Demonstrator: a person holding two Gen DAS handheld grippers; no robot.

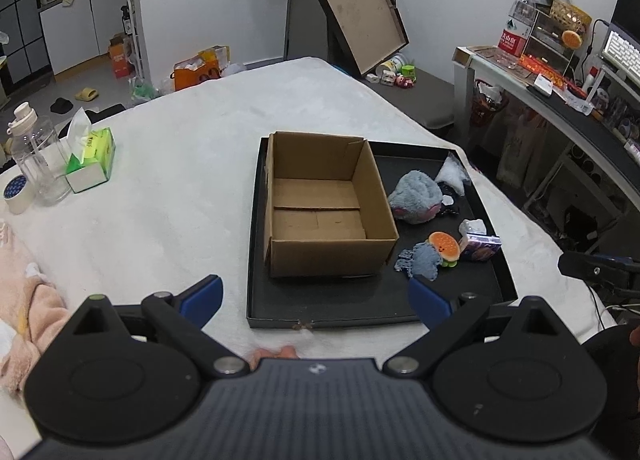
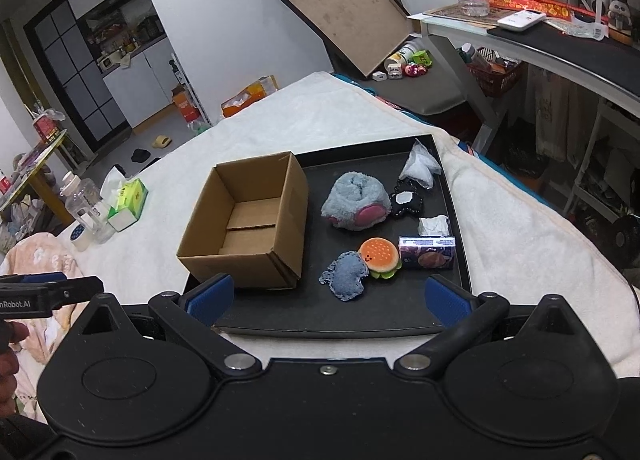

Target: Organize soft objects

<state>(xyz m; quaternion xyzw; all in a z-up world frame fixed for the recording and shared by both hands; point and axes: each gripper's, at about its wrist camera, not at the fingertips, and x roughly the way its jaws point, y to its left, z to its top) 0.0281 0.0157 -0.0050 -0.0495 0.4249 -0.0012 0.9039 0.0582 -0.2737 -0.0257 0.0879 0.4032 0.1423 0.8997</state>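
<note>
Soft objects, including the grey plush (image 1: pixel 416 196), lie on the black tray (image 1: pixel 256 244) beside the empty cardboard box (image 1: pixel 324 196); the left hand-held gripper (image 1: pixel 316 296) is wide open, holding nothing. In the right wrist view, the right hand-held gripper (image 2: pixel 328 296) is likewise open and empty above the burger toy (image 2: pixel 379 257). Risk: the adjacent denim piece (image 2: pixel 346 274) may be pinched along with it.

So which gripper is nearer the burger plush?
Right. The right gripper hangs open just short of the burger plush; the left gripper faces the cardboard box, plush off to its right.
</note>
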